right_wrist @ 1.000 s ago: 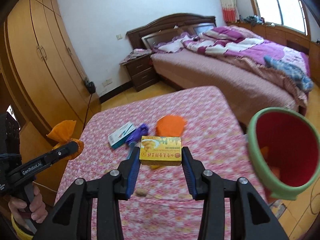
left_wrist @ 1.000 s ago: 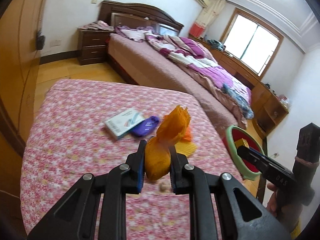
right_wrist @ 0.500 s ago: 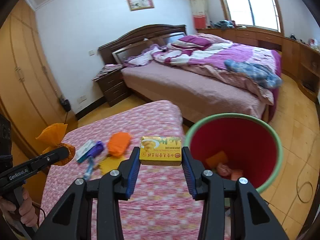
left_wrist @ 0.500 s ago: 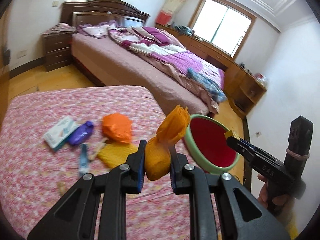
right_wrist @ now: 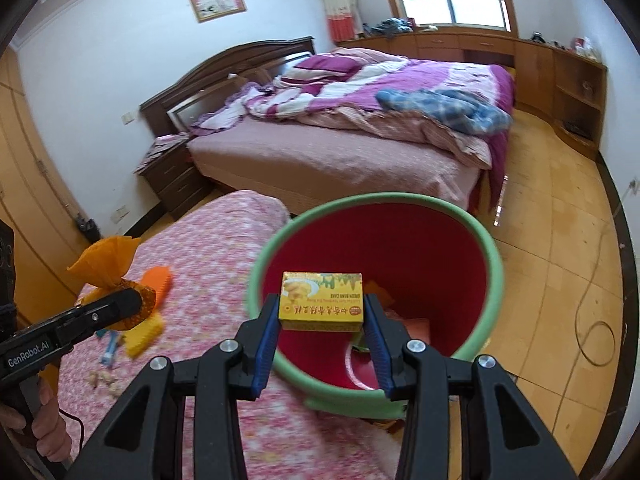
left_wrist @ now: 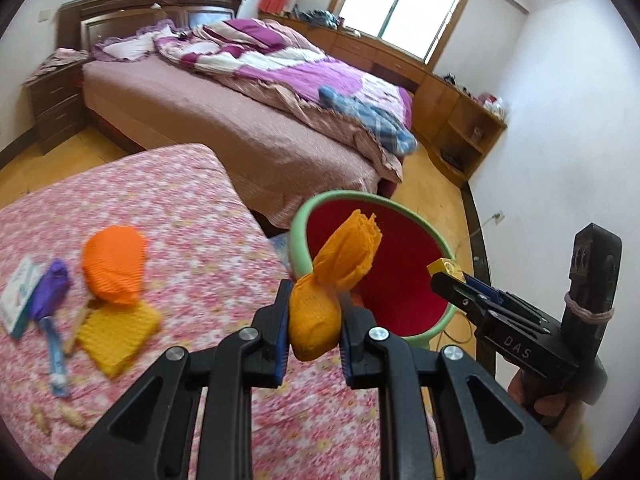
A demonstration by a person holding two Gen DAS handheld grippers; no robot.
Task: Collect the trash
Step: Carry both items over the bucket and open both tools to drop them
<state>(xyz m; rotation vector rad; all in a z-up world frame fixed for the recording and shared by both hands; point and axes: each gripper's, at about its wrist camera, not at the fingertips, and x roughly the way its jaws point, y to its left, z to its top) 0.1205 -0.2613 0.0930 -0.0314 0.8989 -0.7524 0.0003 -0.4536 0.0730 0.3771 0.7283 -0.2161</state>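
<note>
A: Progress? Left gripper [left_wrist: 312,334] jaws clamped on orange bundle [left_wrist: 320,300], right gripper [right_wrist: 322,338] pinching yellow box [right_wrist: 322,300] above red bin [right_wrist: 496,272].

B: Halfway-ish. Wrappers [left_wrist: 114,268] left on tabletop [left_wrist: 180,200].

Bright daylight from the window [left_wrist: 404,4] — fisheye-warped edges, slight motion blur

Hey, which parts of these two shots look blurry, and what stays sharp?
Left wrist view: the yellow mesh pad smears; the orange wrapper in the left gripper stays crisp. Right wrist view: the bin rim smears; the yellow box stays sharp.
</note>
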